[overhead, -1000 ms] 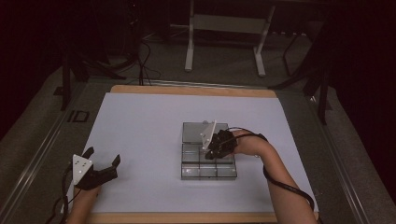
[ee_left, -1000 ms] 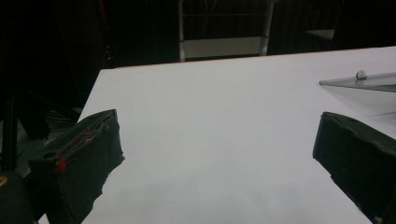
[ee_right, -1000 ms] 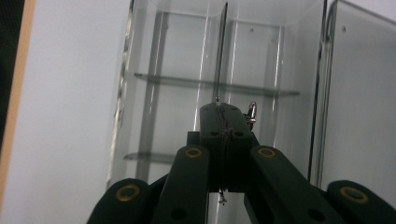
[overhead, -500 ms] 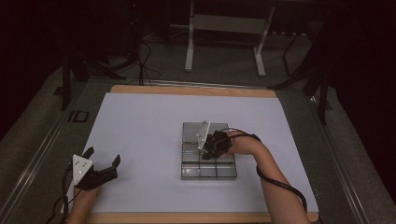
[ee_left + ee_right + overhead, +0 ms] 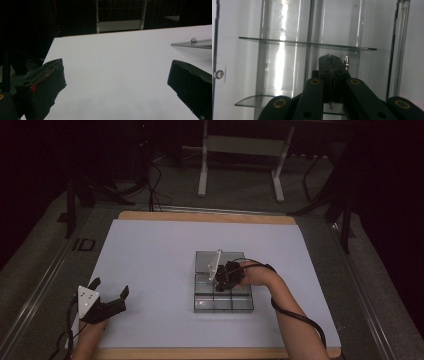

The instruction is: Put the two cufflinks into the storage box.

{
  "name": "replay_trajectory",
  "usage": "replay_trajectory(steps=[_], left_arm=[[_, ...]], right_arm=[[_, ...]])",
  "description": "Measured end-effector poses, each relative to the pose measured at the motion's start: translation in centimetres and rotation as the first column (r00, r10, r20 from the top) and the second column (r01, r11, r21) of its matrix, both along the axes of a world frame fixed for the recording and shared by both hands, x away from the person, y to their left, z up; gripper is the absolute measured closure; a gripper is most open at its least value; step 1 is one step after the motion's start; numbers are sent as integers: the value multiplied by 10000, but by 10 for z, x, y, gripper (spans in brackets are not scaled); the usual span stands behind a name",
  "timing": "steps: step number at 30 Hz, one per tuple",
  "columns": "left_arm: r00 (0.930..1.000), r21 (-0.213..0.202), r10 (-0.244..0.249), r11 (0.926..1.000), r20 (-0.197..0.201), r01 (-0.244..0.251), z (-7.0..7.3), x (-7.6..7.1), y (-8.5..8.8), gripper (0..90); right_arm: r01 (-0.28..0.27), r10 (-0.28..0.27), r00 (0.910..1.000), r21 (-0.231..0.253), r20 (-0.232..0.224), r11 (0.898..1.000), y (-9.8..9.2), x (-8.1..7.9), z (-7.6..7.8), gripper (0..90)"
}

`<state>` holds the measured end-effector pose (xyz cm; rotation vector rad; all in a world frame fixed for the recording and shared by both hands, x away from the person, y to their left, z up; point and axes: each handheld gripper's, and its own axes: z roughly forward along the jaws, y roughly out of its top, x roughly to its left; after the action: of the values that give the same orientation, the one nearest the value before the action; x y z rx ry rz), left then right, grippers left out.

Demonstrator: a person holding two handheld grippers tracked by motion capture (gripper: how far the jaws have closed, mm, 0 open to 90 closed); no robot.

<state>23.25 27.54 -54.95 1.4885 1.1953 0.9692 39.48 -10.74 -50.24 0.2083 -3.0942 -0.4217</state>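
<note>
The right claw [image 5: 221,276] is pressed together over the clear box [image 5: 223,304], its jaws meeting tip to tip in the right gripper view [image 5: 331,65] with, as far as can be told, nothing thicker than a thin edge between them. The lid [image 5: 216,266] stands tilted up just beside the claw, hinged at the far half of the box. The likely slip from here: such a thin, slick panel could slide out from the closed tips and drop shut, or a push off-line could drag the light box across the white mat [image 5: 150,255]. The box is transparent plastic, split by thin dividers [image 5: 308,43] into small compartments that look empty, directly under and ahead of the right claw. The left claw [image 5: 107,296] waits well apart, jaws spread wide over bare mat.
</note>
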Motion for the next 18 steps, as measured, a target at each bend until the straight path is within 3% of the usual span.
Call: replay_trajectory(steps=[2, 4, 14, 18], left_arm=[[10000, -6, -1, 10000, -5, 1, 0, 0, 0, 17], [10000, 8, -2, 10000, 2, 2, 0, 0, 0, 17], [10000, 9, -1, 10000, -4, 1, 0, 0, 0, 17], [10000, 24, -7, 10000, -12, 7, 0, 0, 0, 17]], right_arm=[[63, -63, 10000, 134, 28, 9999, 1, 0, 2, 818], [269, -263, 9995, 303, -184, 9992, 0, 2, 5, 816], [552, -551, 9985, 116, -64, 9984, -7, -3, 28, 787], [702, -702, 9975, -184, 40, 9974, -12, -6, 37, 769]])
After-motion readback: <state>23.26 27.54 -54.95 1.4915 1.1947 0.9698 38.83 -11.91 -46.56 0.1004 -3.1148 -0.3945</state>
